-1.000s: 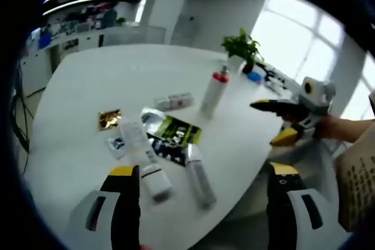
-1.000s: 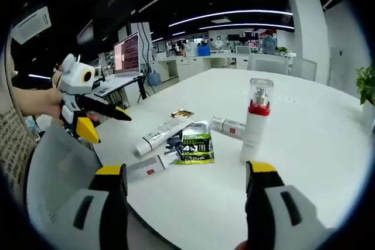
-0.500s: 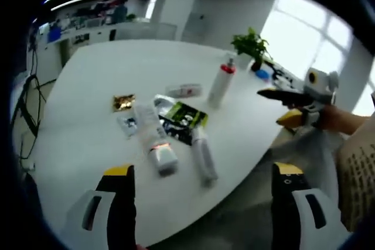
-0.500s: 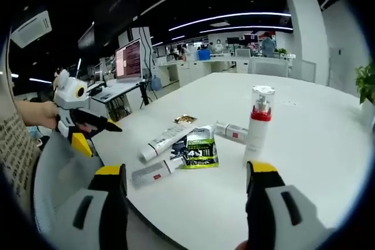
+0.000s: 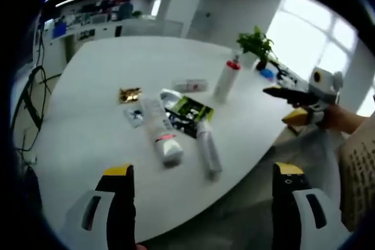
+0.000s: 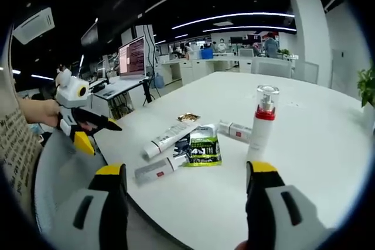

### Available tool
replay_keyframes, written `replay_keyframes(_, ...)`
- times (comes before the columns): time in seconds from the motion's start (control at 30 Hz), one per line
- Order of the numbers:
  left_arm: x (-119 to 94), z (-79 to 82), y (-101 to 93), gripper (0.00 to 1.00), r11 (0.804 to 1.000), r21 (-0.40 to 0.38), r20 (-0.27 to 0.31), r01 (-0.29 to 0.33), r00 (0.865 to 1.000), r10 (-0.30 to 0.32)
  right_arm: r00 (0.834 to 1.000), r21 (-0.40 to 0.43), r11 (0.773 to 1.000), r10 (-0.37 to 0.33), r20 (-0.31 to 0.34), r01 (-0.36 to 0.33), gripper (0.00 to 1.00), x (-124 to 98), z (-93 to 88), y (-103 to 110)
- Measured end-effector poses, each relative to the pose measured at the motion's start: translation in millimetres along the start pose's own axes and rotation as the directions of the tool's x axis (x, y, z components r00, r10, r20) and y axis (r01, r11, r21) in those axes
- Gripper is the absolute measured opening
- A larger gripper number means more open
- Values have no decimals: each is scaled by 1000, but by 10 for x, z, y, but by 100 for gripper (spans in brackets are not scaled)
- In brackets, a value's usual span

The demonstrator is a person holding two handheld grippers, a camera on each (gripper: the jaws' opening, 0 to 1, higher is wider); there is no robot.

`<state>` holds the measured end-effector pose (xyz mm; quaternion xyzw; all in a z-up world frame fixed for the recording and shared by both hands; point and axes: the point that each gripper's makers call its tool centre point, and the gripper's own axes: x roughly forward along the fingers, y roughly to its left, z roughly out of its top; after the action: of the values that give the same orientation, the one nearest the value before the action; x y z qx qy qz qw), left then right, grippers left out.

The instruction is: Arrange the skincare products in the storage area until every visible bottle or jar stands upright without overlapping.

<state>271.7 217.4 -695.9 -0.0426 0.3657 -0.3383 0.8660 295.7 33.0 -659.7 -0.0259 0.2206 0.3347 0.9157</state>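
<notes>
Meanwhile, I held my left gripper (image 5: 200,182) wide open and empty above the near edge of the white table (image 5: 88,86), its yellow-tipped jaws well apart. My right gripper (image 6: 186,178) was likewise spread wide with nothing between its jaws, short of the table's rim. On the tabletop the skincare products lay in a loose cluster. A pump bottle with a red collar (image 6: 261,122) stood upright at the far side of the group. Just beside it a small white tube with a red label (image 6: 234,130) lay flat. A green and black sachet (image 6: 204,146) lay in the middle, overlapping a silvery packet beneath it. A long white tube (image 6: 168,138) lay on its side next to the sachet, and a grey tube (image 6: 159,169) lay nearest the table edge. A small gold packet (image 5: 129,93) sat apart from the tubes. Beyond, a potted plant (image 5: 256,45) stood at the table's far end.
</notes>
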Motion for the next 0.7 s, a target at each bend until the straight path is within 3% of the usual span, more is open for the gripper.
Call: replay_keyframes(0.7,155,67,161,90,997,-23,-43,-78,996,77,1000,17,1000,-13,-13,13,83,1,-51,-39)
